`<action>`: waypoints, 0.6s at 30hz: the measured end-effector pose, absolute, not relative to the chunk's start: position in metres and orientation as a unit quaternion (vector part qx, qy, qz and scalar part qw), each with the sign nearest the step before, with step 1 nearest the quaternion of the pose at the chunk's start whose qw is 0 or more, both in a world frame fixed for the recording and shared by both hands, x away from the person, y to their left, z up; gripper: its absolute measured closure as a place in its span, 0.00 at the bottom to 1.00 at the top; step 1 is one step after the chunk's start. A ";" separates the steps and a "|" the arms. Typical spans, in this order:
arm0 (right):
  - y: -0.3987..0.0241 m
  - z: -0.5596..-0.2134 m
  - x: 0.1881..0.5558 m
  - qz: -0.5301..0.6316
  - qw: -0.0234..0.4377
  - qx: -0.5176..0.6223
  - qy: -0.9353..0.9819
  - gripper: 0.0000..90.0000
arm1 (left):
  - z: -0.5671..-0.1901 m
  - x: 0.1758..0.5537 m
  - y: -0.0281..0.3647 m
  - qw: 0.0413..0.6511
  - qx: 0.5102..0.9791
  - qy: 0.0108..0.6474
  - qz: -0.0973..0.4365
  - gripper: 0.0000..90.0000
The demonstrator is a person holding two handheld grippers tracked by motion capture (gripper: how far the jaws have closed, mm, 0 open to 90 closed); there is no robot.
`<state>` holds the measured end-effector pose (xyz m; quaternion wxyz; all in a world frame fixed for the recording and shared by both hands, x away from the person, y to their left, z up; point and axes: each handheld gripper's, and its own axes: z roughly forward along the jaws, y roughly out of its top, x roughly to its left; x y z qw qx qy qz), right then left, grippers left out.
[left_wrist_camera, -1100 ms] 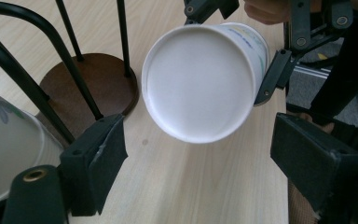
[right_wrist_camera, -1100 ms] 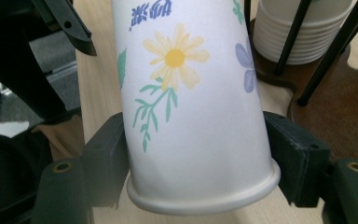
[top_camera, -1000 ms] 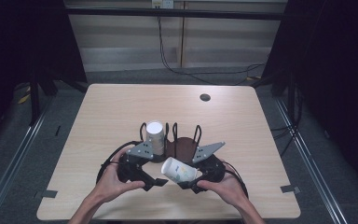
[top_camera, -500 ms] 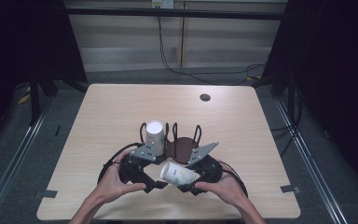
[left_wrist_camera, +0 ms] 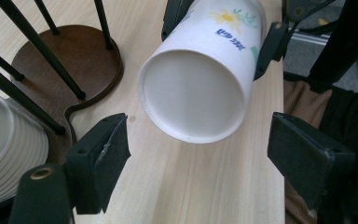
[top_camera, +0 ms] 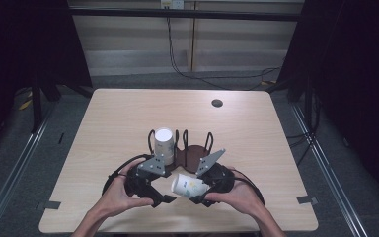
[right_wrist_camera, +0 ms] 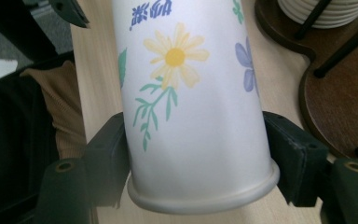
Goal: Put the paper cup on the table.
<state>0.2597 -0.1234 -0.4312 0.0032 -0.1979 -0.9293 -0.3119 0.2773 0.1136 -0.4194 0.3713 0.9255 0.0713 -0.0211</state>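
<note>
Stack of white ribbed paper cups [top_camera: 164, 144] stands at the left of the dark brown wooden cup holder with black wire uprights [top_camera: 193, 151], rim down between the uprights, out past your two hands on the pale wooden table [top_camera: 108, 123]. In front of it your left gripper [top_camera: 162, 193] sits low over the table, its jaws apart and gripping nothing; they have just been closing a little. In the left gripper view the flat bottom of the white paper cup printed with yellow and purple flowers [top_camera: 189, 185] faces that gripper, just ahead of the two black pads and not touching them. That cup lies on its side above the table (between your two grippers), and your right gripper [top_camera: 201, 190] clamps it near the rolled rim, one pad pressed against each side of the wall, as the right gripper view shows.
</note>
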 end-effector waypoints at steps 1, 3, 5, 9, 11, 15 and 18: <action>-0.121 -0.429 0.260 -0.305 0.003 -0.193 -0.933 0.33 | -0.420 0.277 0.113 0.371 0.926 0.073 -0.023 0.23; -0.119 -0.426 0.260 -0.300 0.010 -0.189 -0.935 0.33 | -0.421 0.276 0.113 0.368 0.927 0.072 -0.023 0.23; -0.115 -0.424 0.261 -0.290 0.008 -0.181 -0.940 0.33 | -0.421 0.277 0.112 0.368 0.927 0.076 -0.020 0.22; -0.110 -0.423 0.262 -0.270 0.010 -0.161 -0.949 0.33 | -0.423 0.276 0.110 0.362 0.929 0.071 -0.023 0.23; -0.106 -0.422 0.262 -0.255 0.013 -0.157 -0.954 0.33 | -0.424 0.275 0.108 0.357 0.931 0.068 -0.023 0.23; -0.103 -0.421 0.263 -0.236 0.014 -0.155 -0.959 0.33 | -0.426 0.274 0.106 0.348 0.935 0.065 -0.016 0.23; -0.100 -0.421 0.263 -0.233 0.019 -0.151 -0.961 0.33 | -0.425 0.273 0.105 0.348 0.935 0.061 -0.018 0.26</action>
